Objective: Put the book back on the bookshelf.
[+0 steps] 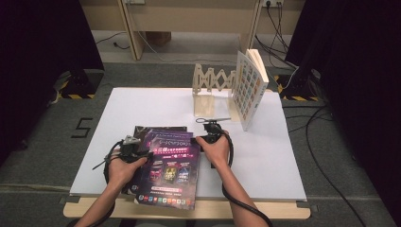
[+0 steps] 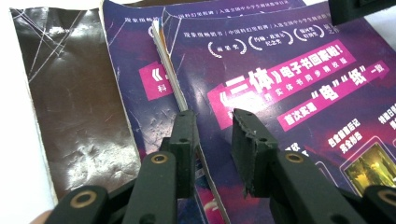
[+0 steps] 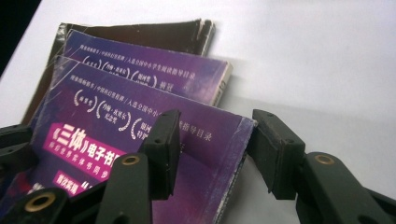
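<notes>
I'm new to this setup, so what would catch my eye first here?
The stack of purple books at the table's near edge, with the left gripper and right gripper on either side of the top one. Behind them, a white book stands upright against a wooden rack.

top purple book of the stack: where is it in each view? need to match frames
High view: the top purple book lies at lower centre, between the two hands.
Left gripper view: it covers the centre and right, above the jaws.
Right gripper view: its corner sits between the jaws.
Shared landmark: the brown book at the stack's bottom.
</notes>
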The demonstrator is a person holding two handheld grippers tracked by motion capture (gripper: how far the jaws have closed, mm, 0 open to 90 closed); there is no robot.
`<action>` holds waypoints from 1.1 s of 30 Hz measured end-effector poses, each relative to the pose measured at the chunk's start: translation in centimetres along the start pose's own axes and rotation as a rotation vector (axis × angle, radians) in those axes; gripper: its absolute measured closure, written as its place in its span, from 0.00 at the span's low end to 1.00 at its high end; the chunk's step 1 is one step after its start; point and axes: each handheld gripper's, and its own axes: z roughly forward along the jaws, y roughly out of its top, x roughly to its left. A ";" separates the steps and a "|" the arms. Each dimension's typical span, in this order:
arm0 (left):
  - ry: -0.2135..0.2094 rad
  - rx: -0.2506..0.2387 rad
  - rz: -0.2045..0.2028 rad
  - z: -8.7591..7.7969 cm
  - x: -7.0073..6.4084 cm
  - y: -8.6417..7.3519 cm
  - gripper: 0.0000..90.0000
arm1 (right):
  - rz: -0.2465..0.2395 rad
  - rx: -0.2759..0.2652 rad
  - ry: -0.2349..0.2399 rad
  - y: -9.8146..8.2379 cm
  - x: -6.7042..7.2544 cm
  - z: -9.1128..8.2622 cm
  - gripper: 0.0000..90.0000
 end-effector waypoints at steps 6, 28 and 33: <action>0.007 -0.001 0.001 0.0 -0.1 0.0 0.78 | 0.020 0.019 0.032 -0.3 -0.5 -0.1 0.57; 0.028 0.003 0.009 -0.1 -0.1 0.0 0.77 | 0.016 0.028 0.085 0.8 1.1 -1.3 0.86; 0.002 -0.010 -0.013 -0.2 0.2 0.0 0.75 | 0.035 -0.006 0.101 0.8 1.7 -2.0 0.89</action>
